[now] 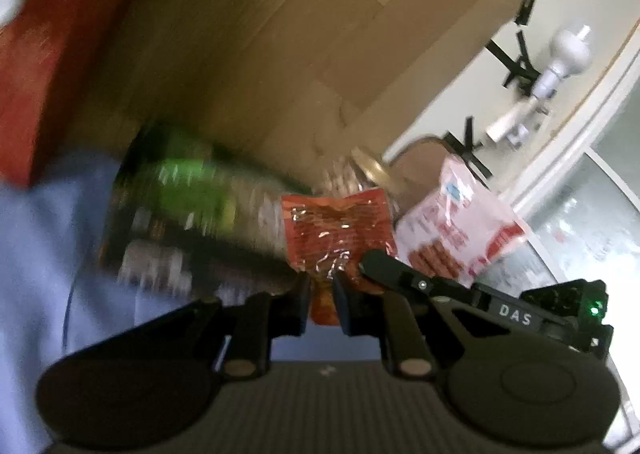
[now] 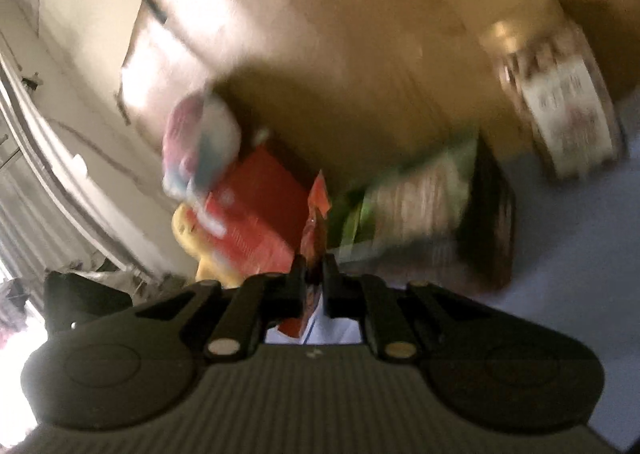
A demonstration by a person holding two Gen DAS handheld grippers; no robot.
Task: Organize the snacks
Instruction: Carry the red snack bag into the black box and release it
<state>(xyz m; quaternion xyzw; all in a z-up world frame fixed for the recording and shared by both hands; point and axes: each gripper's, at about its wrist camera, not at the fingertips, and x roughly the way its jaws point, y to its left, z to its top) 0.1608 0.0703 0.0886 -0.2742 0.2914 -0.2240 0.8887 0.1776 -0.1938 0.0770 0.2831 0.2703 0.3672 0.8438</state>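
An orange foil snack packet (image 1: 336, 230) hangs lifted above the table in the left wrist view. My left gripper (image 1: 322, 294) is shut on its lower edge. My right gripper (image 1: 374, 266) comes in from the right and pinches the same packet at its lower right corner. In the right wrist view the orange packet (image 2: 314, 230) shows edge-on, and my right gripper (image 2: 316, 278) is shut on it. Both views are blurred.
Behind the packet lie a green snack bag (image 1: 184, 190), a white and pink sausage packet (image 1: 460, 226) and a gold-lidded jar (image 1: 368, 170). A red box (image 2: 256, 214) and a yellow item (image 2: 188, 226) sit to the left. A light blue cloth (image 1: 40, 254) covers the wooden table (image 1: 280, 54).
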